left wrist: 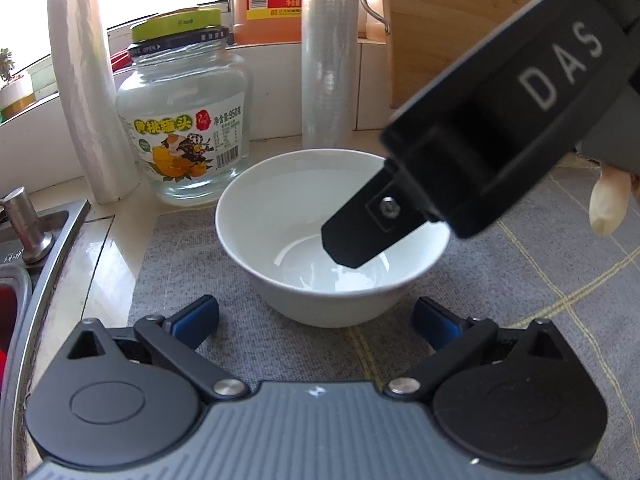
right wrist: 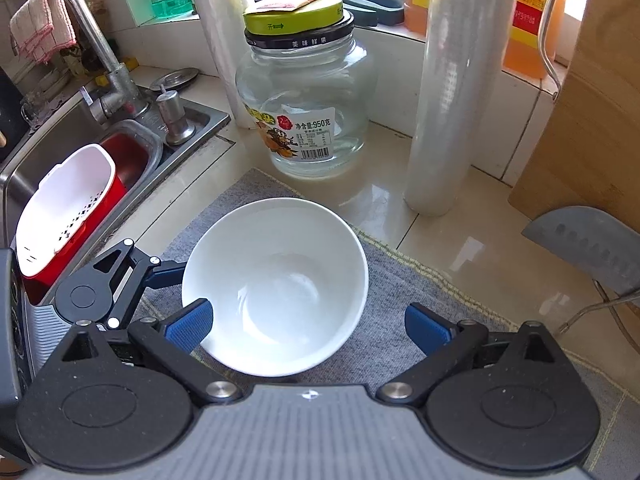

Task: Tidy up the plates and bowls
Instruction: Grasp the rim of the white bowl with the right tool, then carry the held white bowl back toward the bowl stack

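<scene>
1 white bowl (right wrist: 276, 284) upright on grey mat (right wrist: 384, 344), left gripper (left wrist: 316, 316) spread wide just short of it, right gripper (right wrist: 308, 326) spread wide above its rim, nothing gripped, jar (right wrist: 306, 108) behind

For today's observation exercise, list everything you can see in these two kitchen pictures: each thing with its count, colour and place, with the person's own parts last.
bowl: one, white, upright on the mat
mat: one, grey, on the counter
glass jar: one, clear with green lid, behind the bowl
film rolls: two, translucent white, standing beside the jar
cutting board: one, wooden, leaning at right
knife: one, grey, below the board
sink: one, steel, at left
strainer basket: one, white in red, in the sink
left gripper: open, before the bowl
right gripper: open, over the bowl
</scene>
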{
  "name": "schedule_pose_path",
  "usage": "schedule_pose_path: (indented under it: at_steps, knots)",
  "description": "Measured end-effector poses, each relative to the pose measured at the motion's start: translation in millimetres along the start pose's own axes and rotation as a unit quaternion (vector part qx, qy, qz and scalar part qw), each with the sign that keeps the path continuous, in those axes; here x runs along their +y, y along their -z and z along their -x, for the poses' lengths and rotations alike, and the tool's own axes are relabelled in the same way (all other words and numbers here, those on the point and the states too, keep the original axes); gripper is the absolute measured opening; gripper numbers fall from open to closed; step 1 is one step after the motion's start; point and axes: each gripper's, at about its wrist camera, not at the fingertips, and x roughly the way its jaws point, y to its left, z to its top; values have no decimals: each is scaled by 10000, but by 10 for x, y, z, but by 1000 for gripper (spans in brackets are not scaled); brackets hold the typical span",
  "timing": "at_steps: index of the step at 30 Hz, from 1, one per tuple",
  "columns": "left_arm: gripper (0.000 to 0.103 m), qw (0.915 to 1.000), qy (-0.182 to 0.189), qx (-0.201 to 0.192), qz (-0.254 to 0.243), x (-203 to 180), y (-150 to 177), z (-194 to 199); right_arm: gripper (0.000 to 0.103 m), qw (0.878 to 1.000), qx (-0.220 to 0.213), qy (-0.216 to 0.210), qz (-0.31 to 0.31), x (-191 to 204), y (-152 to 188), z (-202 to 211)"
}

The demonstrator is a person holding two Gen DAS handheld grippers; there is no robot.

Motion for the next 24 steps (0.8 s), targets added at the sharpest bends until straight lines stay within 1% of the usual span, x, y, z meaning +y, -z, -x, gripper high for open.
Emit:
schedule_pose_path:
  at_steps: [4, 10, 16, 20, 24]
  knots:
    - [103, 10000, -18, 16, 20, 6, -27, -15, 103, 9999, 19, -38, -96, -50, 6, -45]
    - [103, 9999, 10, 141, 4, 53, -93, -64, 103, 9999, 18, -95, -122, -69, 4, -74]
    - [103, 10000, -39, 57, 6, 58, -78, -84, 103, 9998, -20, -172, -79, -58, -19, -81]
    - [102, 9997, 205, -77, 115, 118, -77, -29, 103, 9996, -35, -267, -38, -60, -43, -87]
    - [100, 9996, 249, -83, -51, 116, -93, -18, 103, 9994, -42, -355, -5, -60, -67, -108]
